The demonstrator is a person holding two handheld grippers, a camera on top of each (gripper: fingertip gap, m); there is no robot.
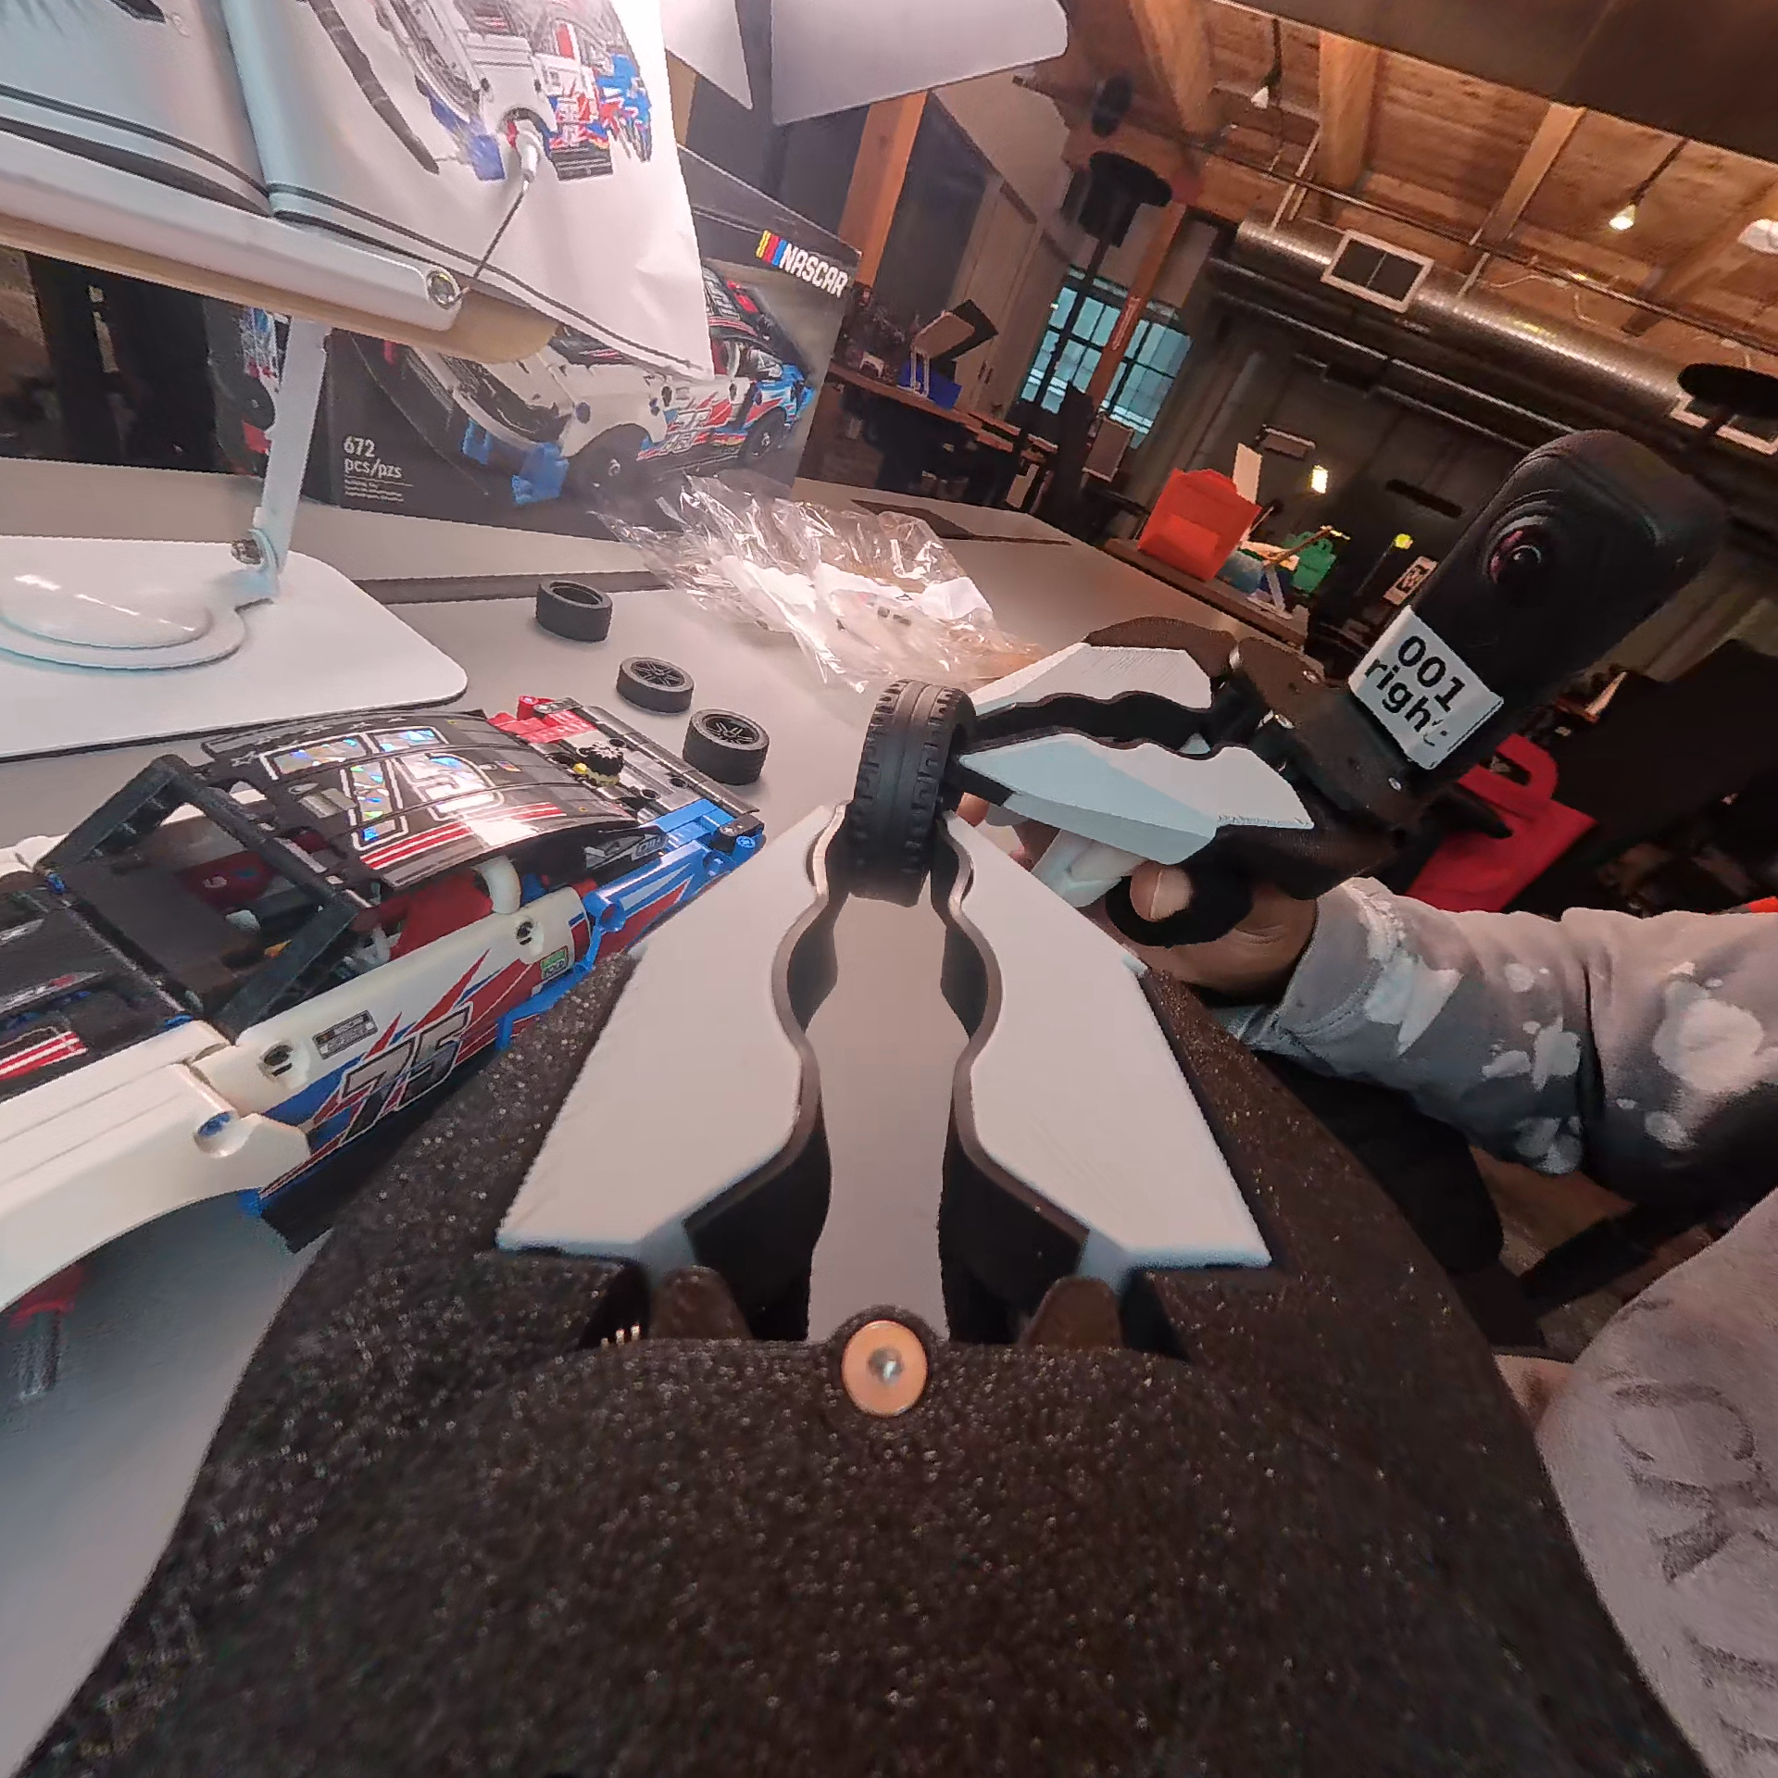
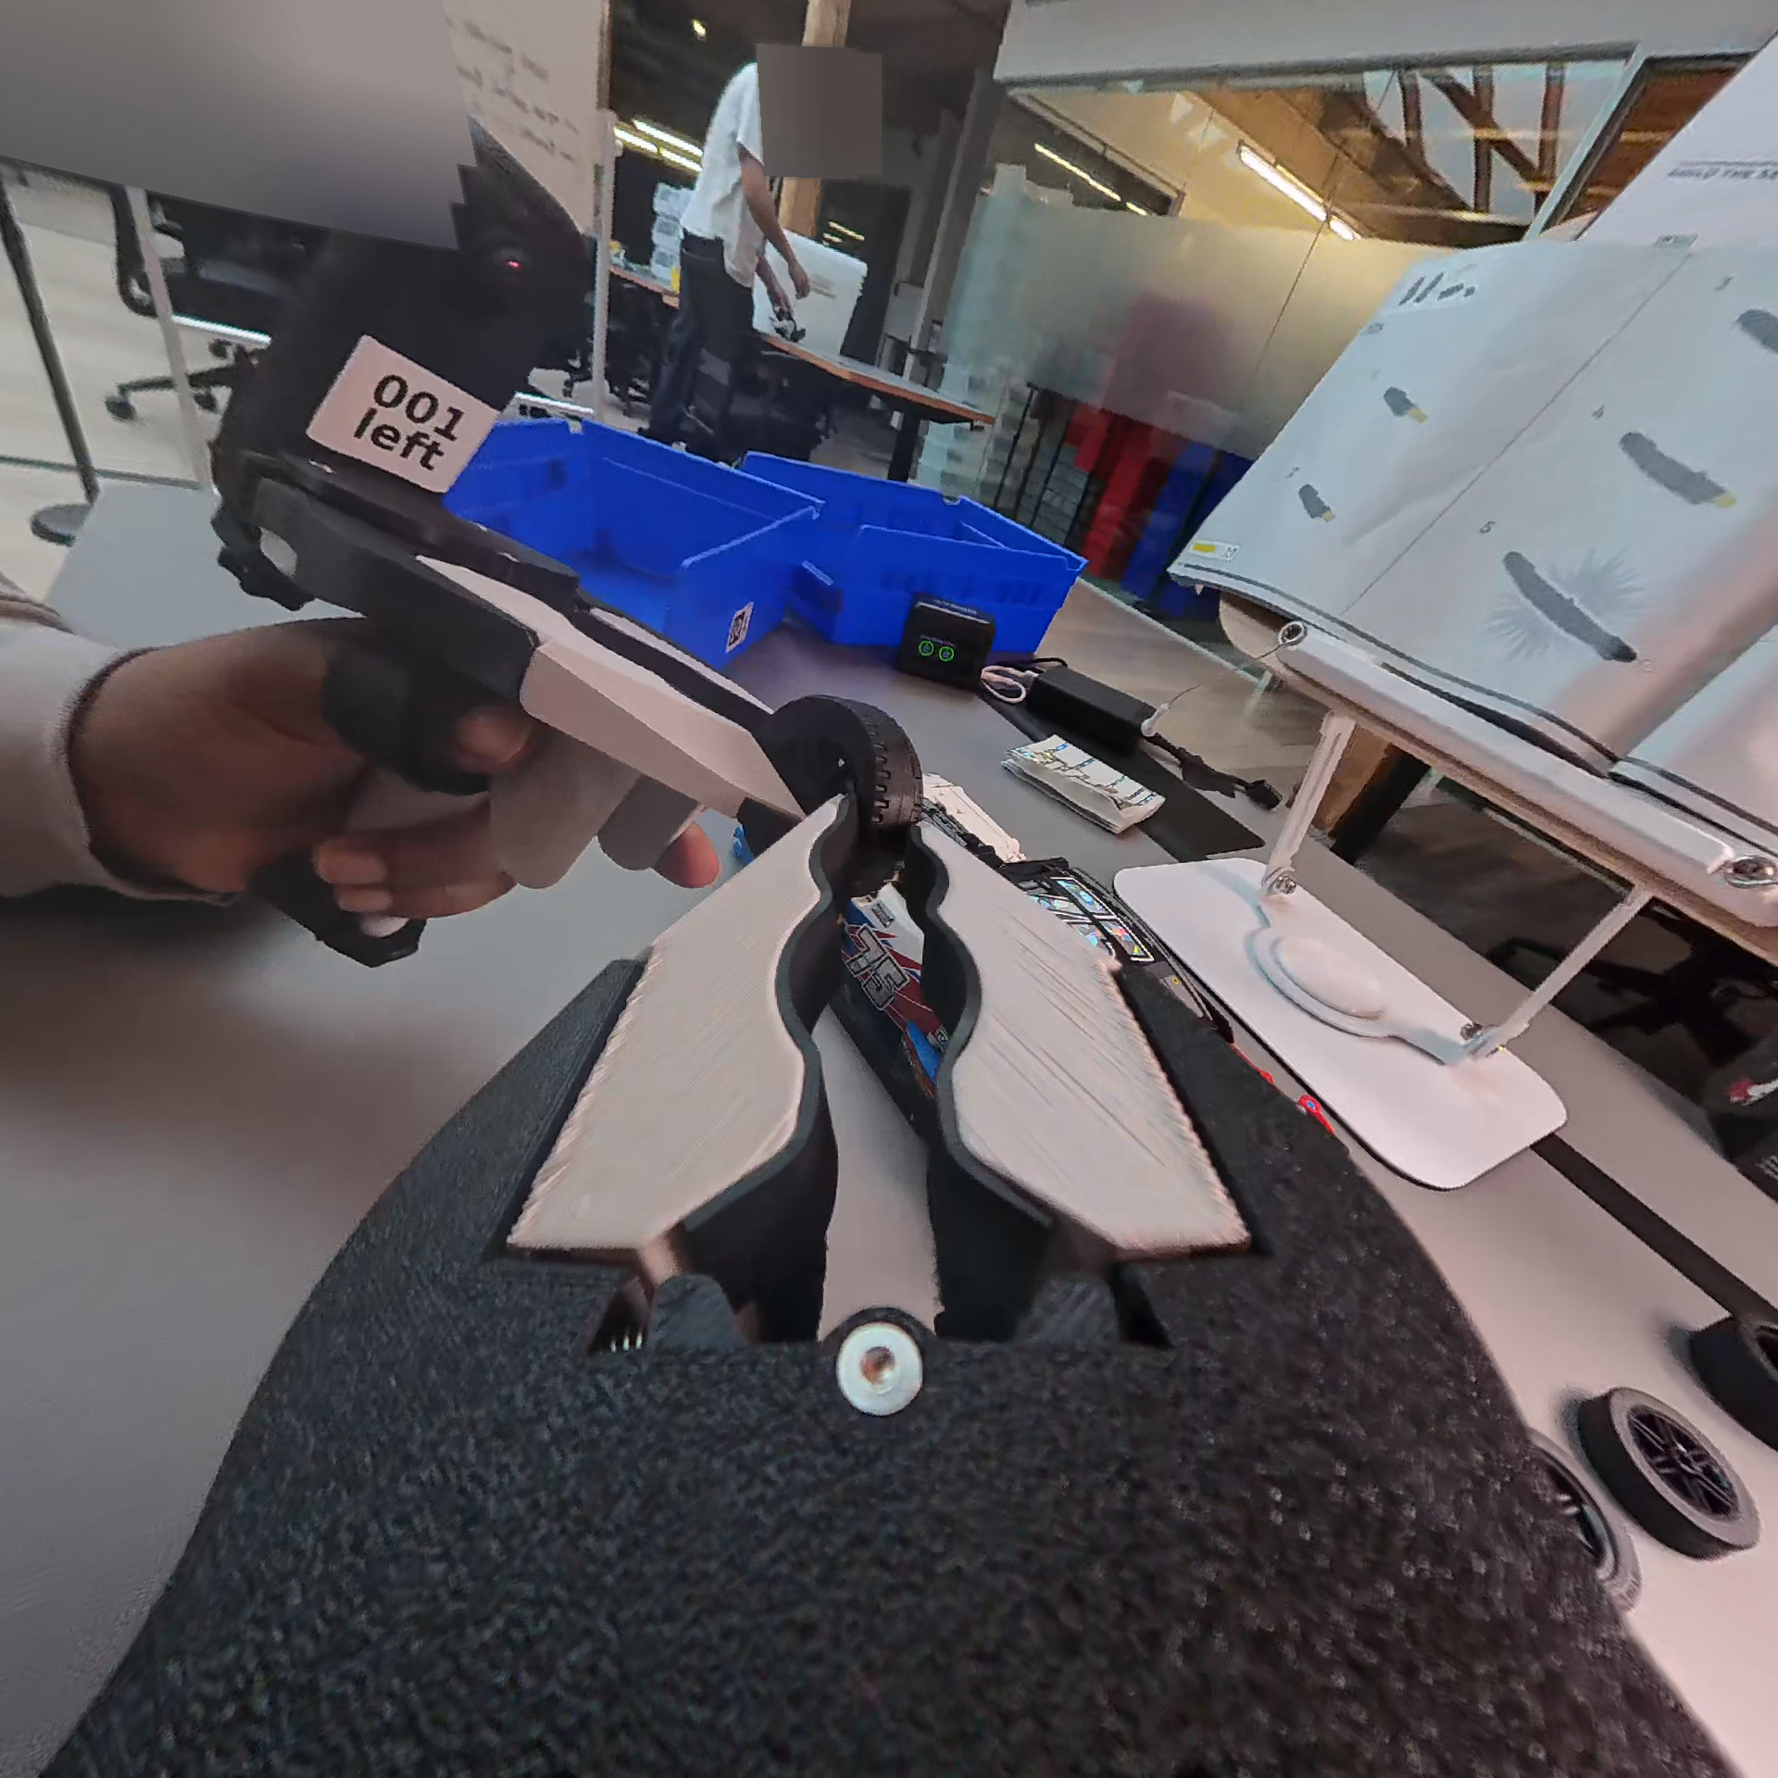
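Observation:
A small black wheel (image 1: 909, 760) is held in the air between both grippers. My left gripper (image 1: 890, 839) is shut on its lower edge. My right gripper (image 1: 962, 746) reaches in from the right and is shut on the wheel's side. In the right wrist view the wheel (image 2: 871, 746) sits at the tips of my right gripper (image 2: 871, 839), and my left gripper (image 2: 800, 781) comes in from the left, held by a hand. A brick-built race car (image 1: 337, 914) in white, blue, red and black lies on the grey table just left of the wheel; it also shows in the right wrist view (image 2: 890, 972).
Three loose wheels (image 1: 655, 683) lie behind the car, with a crumpled plastic bag (image 1: 827, 577) and the kit box (image 1: 577, 414) beyond. A white book stand (image 1: 241, 654) holds an open booklet. Blue bins (image 2: 673, 539), a black device (image 2: 943, 645) and a person (image 2: 722, 289) are farther off.

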